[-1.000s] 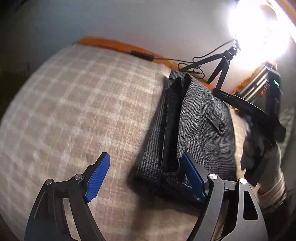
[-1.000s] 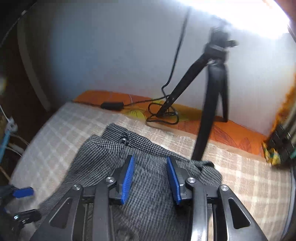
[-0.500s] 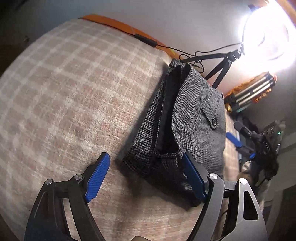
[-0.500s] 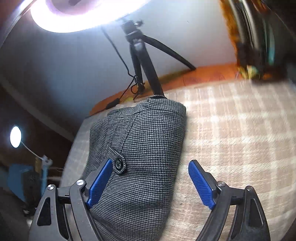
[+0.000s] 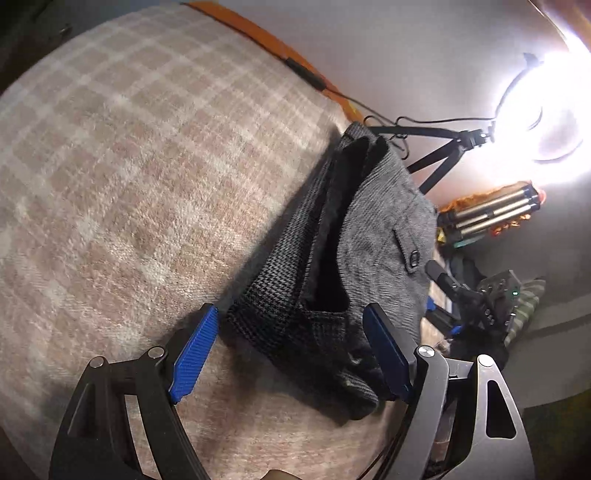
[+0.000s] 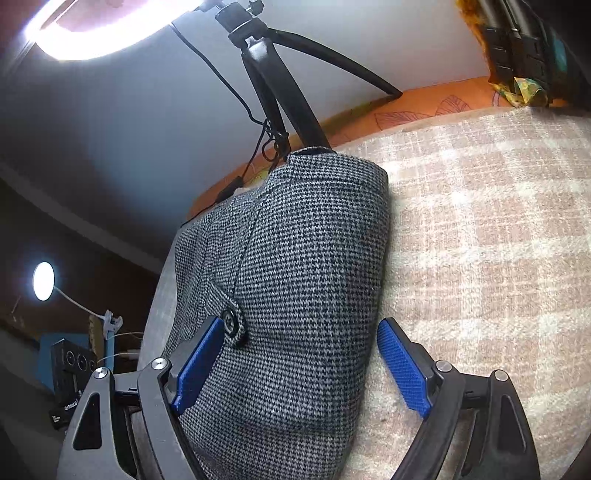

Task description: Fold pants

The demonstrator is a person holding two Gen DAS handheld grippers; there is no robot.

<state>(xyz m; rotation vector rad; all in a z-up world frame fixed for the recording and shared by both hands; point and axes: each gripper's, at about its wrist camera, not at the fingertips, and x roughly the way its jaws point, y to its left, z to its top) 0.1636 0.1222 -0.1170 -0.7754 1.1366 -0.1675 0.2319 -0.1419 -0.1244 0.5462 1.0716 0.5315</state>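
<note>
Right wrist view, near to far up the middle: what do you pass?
Folded pants between the open jaws, then the tripod on the orange sheet, then the ring light.

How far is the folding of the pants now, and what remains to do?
Done, it seems: the pants lie on the checked blanket as a compact folded bundle, with stacked layers showing in the left wrist view. In hand: nothing is gripped; the left gripper and right gripper both straddle the bundle with jaws open. Left: perhaps only tidying the loose near corner, or one more fold.
</note>
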